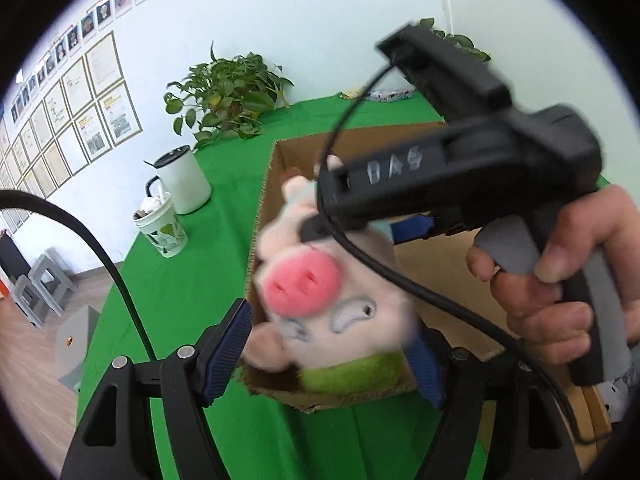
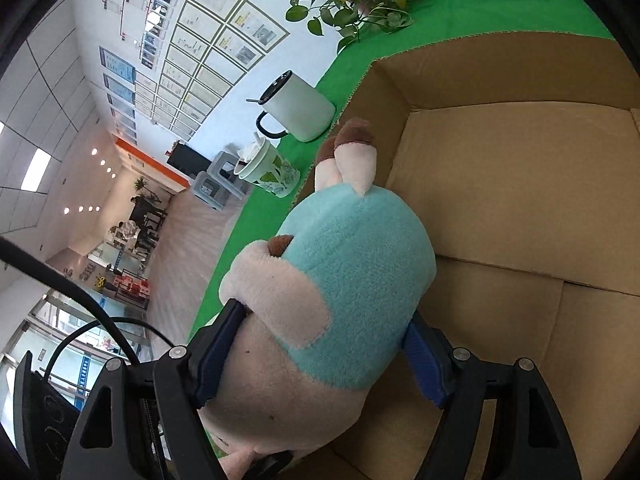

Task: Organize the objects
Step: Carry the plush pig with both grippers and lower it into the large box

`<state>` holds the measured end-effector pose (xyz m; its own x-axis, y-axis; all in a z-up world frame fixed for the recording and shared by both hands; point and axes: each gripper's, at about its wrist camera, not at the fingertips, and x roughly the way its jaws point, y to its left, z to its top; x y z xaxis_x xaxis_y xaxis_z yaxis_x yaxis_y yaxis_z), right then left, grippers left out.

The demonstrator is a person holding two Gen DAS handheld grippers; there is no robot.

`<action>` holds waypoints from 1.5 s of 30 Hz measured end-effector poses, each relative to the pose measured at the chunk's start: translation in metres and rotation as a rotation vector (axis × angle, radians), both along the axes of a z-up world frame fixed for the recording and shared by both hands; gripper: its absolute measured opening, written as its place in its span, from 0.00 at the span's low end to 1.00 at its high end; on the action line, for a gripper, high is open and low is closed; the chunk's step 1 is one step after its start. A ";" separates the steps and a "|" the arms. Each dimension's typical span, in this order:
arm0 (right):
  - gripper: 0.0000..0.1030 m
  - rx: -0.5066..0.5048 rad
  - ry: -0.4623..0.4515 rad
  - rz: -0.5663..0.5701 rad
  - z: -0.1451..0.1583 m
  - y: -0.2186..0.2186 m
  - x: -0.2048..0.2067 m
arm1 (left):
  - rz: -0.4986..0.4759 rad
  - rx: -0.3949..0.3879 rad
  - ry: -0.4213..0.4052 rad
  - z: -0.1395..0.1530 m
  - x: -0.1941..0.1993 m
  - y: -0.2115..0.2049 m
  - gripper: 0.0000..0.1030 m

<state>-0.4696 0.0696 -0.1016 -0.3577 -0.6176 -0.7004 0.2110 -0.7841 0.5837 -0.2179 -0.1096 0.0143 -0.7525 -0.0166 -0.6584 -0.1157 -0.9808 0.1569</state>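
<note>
Plush pig (image 2: 340, 292) — feet pointing boxward — clamped lengthwise in right gripper (image 2: 324, 356); left gripper (image 1: 332, 348) open.

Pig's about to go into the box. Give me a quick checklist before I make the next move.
1. Right gripper grip on the pink plush pig in a turquoise shirt: pads press both flanks. Ok.
2. Pig fully above the open brown cardboard box: it hangs near a box corner. Cannot tell.
3. Landing spot: the box floor in view is bare. Ok.
4. Left gripper clear of the pig: the head lies between its fingers and blur hides any contact. Cannot tell.
5. White lidded mug and patterned paper cup: standing outside the box on the green cloth. Ok.
</note>
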 end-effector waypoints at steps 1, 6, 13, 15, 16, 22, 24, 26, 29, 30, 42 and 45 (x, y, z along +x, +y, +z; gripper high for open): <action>0.75 0.014 -0.007 0.005 -0.002 -0.002 0.000 | 0.009 0.004 0.009 -0.003 0.005 0.007 0.71; 0.80 0.037 -0.025 -0.005 0.002 -0.006 -0.001 | -0.021 0.170 -0.069 -0.008 -0.004 -0.003 0.37; 0.81 0.078 -0.070 0.030 0.022 -0.016 0.019 | -0.047 0.218 -0.057 -0.014 0.007 0.010 0.30; 0.85 0.141 -0.079 0.029 0.019 -0.027 0.023 | -0.057 0.201 -0.048 -0.019 0.008 0.012 0.29; 0.87 0.149 -0.086 0.018 0.017 -0.031 0.021 | -0.058 0.197 -0.046 -0.022 0.009 0.013 0.29; 0.76 0.135 -0.045 -0.017 0.008 -0.043 0.025 | -0.094 0.220 -0.057 -0.031 0.015 0.012 0.29; 0.68 0.106 -0.026 -0.017 0.011 -0.038 0.029 | -0.093 0.258 -0.053 -0.029 0.017 0.004 0.29; 0.63 0.067 -0.002 -0.005 0.012 -0.032 0.033 | -0.088 0.294 -0.028 -0.024 0.022 -0.005 0.29; 0.63 0.038 0.030 0.022 0.015 -0.029 0.036 | -0.059 0.339 -0.007 -0.019 0.032 -0.023 0.31; 0.63 0.036 0.034 0.029 0.015 -0.031 0.035 | -0.055 0.348 -0.011 -0.018 0.032 -0.026 0.32; 0.82 -0.077 -0.044 0.012 -0.006 -0.020 0.018 | -0.020 0.321 -0.017 -0.017 0.025 -0.021 0.41; 0.90 -0.048 -0.053 -0.018 0.001 -0.019 0.020 | -0.016 0.307 -0.012 -0.020 0.026 -0.018 0.41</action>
